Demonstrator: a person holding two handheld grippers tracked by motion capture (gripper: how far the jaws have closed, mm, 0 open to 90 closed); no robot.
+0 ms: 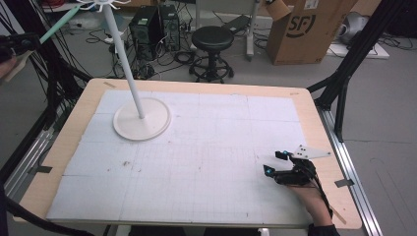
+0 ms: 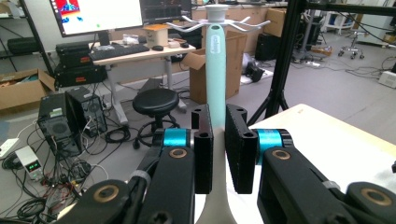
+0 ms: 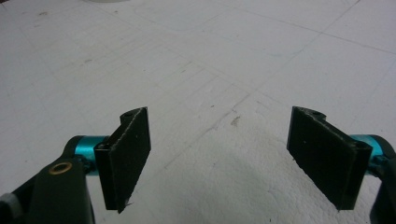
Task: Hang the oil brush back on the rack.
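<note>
The right gripper point(image 1: 275, 162) is a black two-jaw tool with angular, linked arms, small turquoise accents near its tips and a pale grey three-cornered plate point(image 1: 311, 152) dotted with small dark holes on top. A black cable runs back from it along the hand point(image 1: 314, 199), and a dark sleeve cuff point(image 1: 322, 229) covers the wrist. In the right gripper view its jaws are flat, rectangular black pads with a rough matte face, each mounted on a shiny turquoise metal cylinder, with a brass-coloured ring set in the black arm. The left gripper point(image 2: 218, 154) has the same build: matte black rectangular pads with small screw holes, turquoise cylinders, glossy black linkage arms and brass-ringed pivots.
</note>
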